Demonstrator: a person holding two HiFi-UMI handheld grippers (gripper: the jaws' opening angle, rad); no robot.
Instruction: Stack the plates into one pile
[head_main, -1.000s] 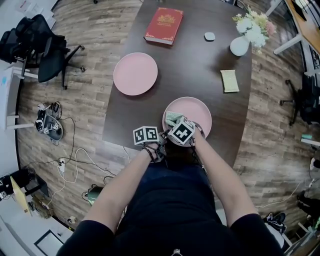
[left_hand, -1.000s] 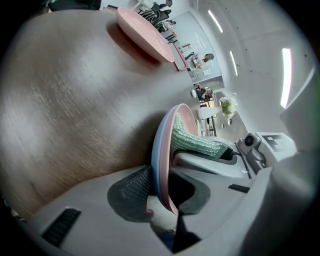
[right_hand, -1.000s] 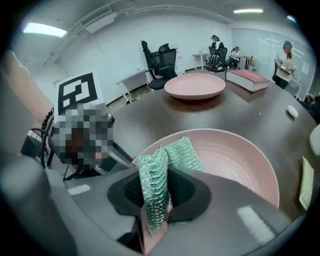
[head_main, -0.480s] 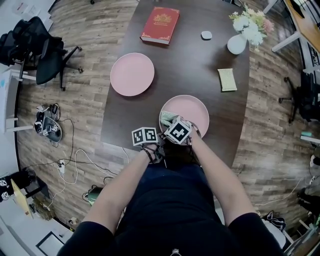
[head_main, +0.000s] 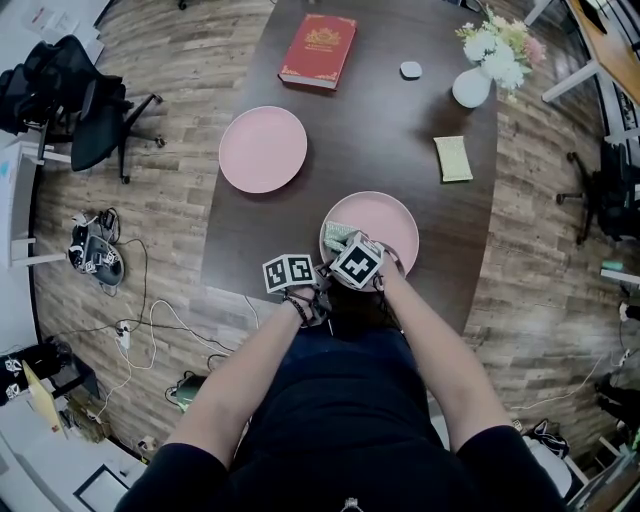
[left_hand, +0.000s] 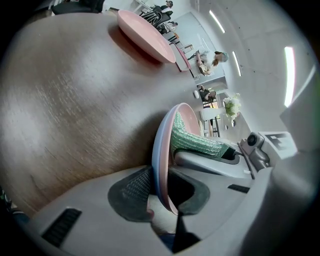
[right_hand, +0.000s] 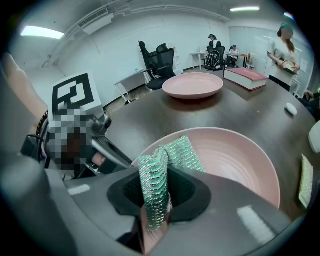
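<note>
Plates, two, pink. Near plate (head_main: 388, 222) (left_hand: 161, 150) (right_hand: 235, 155) sits at the near edge of the bench (head_main: 400, 130), directly in front of the person. Left gripper (head_main: 320, 272) (left_hand: 160, 192): fingers clenched on this plate's near rim, one on each face. Green mesh cloth (head_main: 338, 235) (left_hand: 195, 142) (right_hand: 160, 170): folded, lying on the near-left part of the same plate, one end pinched between the fingers of the right gripper (head_main: 346, 242) (right_hand: 157, 197), just beside the left gripper. Far plate (head_main: 263, 149) (left_hand: 145, 32) (right_hand: 192, 85): flat on the bench towards its left edge, well apart from the near plate. Beyond: red book (head_main: 318, 50) (right_hand: 247, 77), small grey object (head_main: 411, 70), white vase of flowers (head_main: 472, 88), pale green pad (head_main: 453, 159).
</note>
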